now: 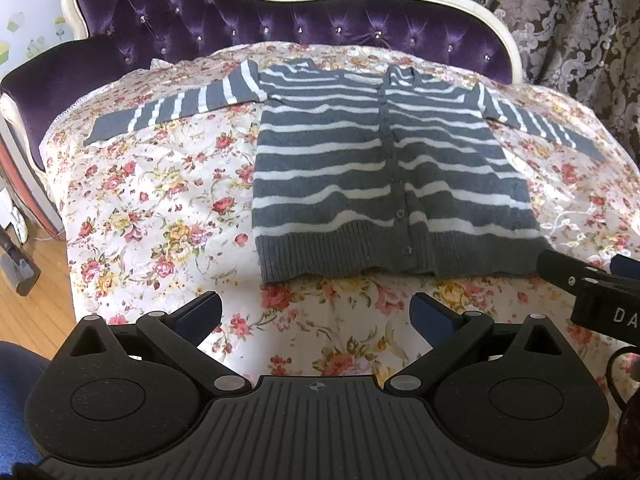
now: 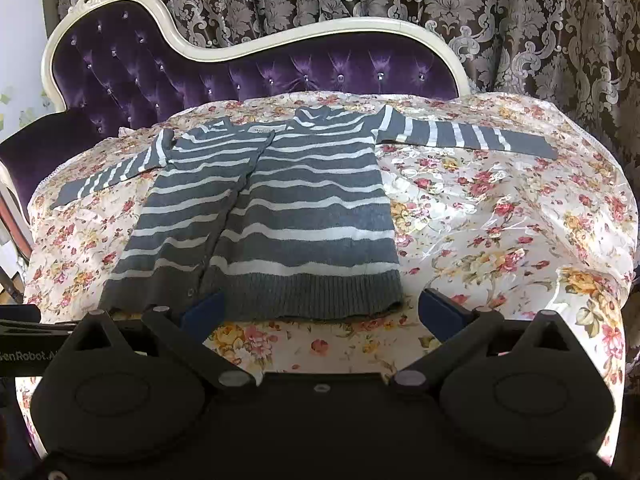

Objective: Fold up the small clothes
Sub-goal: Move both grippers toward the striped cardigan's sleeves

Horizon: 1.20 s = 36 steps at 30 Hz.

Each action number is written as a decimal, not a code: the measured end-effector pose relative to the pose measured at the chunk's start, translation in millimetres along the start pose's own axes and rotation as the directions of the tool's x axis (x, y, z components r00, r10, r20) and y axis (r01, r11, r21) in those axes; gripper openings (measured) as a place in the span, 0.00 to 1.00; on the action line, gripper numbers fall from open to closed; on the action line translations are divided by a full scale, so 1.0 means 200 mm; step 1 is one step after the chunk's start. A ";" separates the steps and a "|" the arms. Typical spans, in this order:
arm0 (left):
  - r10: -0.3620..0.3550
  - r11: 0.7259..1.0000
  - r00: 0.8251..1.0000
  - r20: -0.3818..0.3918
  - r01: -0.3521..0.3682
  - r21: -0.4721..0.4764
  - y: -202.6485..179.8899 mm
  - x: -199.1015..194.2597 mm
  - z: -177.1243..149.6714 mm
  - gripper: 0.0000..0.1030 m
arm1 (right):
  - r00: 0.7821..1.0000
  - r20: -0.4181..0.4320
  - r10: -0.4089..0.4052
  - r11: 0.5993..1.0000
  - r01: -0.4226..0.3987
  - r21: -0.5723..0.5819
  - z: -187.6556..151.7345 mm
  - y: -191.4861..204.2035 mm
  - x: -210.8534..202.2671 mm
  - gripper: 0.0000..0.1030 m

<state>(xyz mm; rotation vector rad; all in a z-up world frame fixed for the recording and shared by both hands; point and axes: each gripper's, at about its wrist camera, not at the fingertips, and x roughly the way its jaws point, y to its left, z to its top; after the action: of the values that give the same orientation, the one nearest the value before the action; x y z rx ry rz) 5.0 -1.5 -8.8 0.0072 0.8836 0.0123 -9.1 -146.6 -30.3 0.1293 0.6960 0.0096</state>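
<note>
Plainly nothing is folded yet: from the left wrist view the striped cardigan (image 1: 384, 168) lies flat and buttoned on the floral cover (image 1: 152, 208) of a purple tufted chaise (image 1: 280, 20), both sleeves stretched straight out to the sides; the left gripper (image 1: 316, 312) hovers over bare cover just short of the ribbed hem, its jaws spread wide with nothing between them; the right gripper (image 1: 592, 280) pokes in at the right edge, near the hem's right corner, though whether it touches the knit cannot be told from here.

From the right wrist view the cardigan (image 2: 272, 216) shows the same spread shape, right sleeve (image 2: 468, 136) lying well out across the cover (image 2: 520, 240); the right gripper (image 2: 320, 308) sits just at the hem, jaws spread and empty, the hem edge lying between the two fingers but not pinched.

The step in hand looks like the approach before a first fold; the next move probably calls for each gripper to travel out to a sleeve or a side edge, close on a single layer of knit, and carry it inward over the body without dragging the slippery cover along.
</note>
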 end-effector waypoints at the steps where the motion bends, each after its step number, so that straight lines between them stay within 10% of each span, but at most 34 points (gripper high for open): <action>1: -0.001 1.000 1.000 -0.003 0.001 0.001 0.00 0.00 0.00 0.98 | 1.000 -0.003 0.000 1.000 0.000 0.001 0.00 0.00 0.00 0.99; 23: -0.001 0.998 1.000 0.024 -0.001 0.057 0.02 0.15 0.15 0.98 | 1.000 -0.020 -0.010 1.000 0.010 -0.006 0.09 0.02 0.17 0.99; 36: -0.164 0.983 0.986 0.028 0.165 -0.076 0.22 0.37 0.38 0.98 | 0.998 0.002 0.058 0.998 -0.058 0.012 0.25 0.01 0.39 0.99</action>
<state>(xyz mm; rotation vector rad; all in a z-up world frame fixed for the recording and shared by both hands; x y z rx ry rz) 110.3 43.9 -17.9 -0.1385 0.8594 -0.1076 83.2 -146.9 -41.2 0.1615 0.6907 0.0609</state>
